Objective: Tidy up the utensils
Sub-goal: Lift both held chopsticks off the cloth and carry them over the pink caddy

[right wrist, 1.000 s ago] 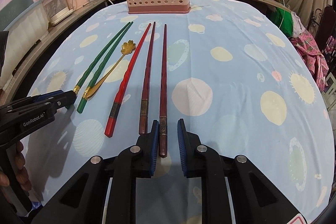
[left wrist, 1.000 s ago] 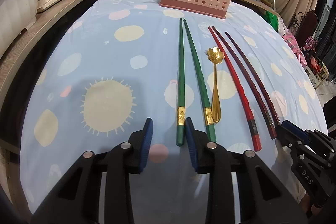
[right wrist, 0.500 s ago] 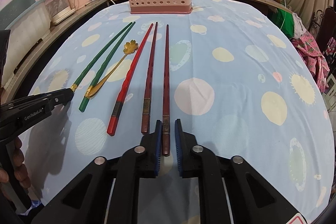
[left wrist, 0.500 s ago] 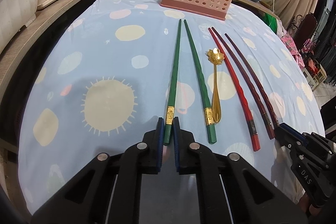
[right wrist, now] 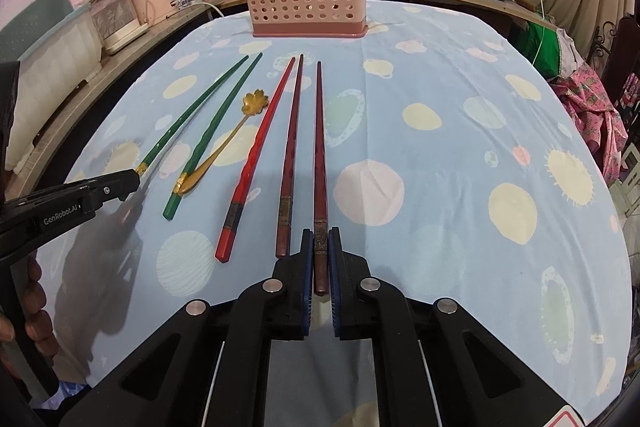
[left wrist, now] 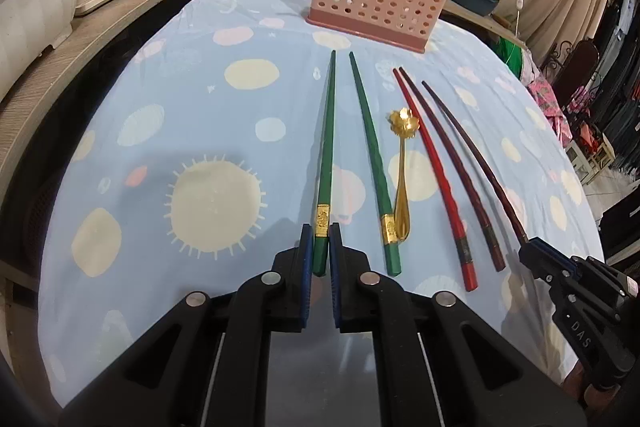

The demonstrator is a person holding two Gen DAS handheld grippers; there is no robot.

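The left claw (left wrist: 321, 247) clenches a gold-banded green chopstick (left wrist: 326, 155), and the right claw (right wrist: 320, 259) clenches a dark maroon chopstick (right wrist: 319, 147).

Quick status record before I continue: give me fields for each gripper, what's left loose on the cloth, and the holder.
left gripper: shut on the outer green chopstick, near its gold band
right gripper: shut on the outer dark brown chopstick, at its thick end
loose on cloth: second green chopstick, gold spoon, bright red chopstick, second dark brown chopstick
pink holder: upright at far end of the tablecloth, one red utensil already inside
lift: not yet, both chopsticks lie flat
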